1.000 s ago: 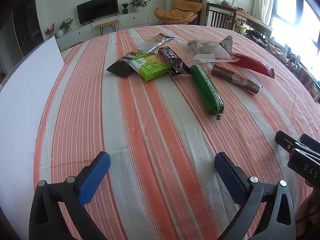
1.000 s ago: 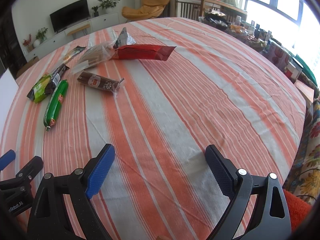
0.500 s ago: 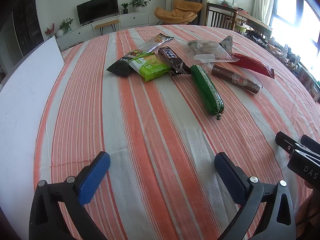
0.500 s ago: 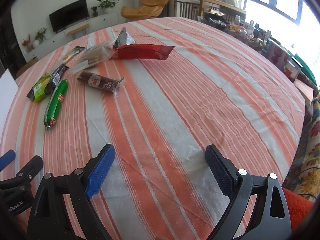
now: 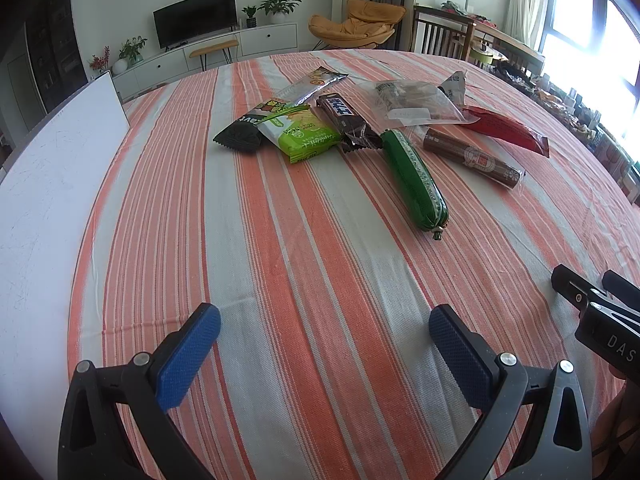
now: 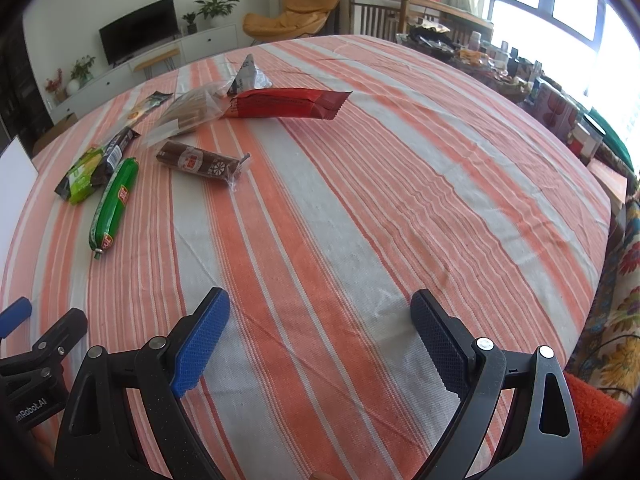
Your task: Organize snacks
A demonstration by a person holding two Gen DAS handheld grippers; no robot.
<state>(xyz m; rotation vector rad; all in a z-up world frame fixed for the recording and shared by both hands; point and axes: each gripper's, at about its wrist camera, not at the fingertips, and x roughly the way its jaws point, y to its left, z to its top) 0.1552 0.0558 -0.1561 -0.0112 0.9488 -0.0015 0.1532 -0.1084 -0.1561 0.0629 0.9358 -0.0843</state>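
Both tools wait low at the near edge of the bench (image 5: 280, 280), well away from the snacks. The left hand-held gripper (image 5: 324, 344) is spread wide and holds nothing. So is the right hand-held gripper (image 6: 320, 328). The snacks (image 5: 312, 136) lie jumbled at the far side, likely so sorting can start. The green roll (image 5: 416, 184) lies nearest.
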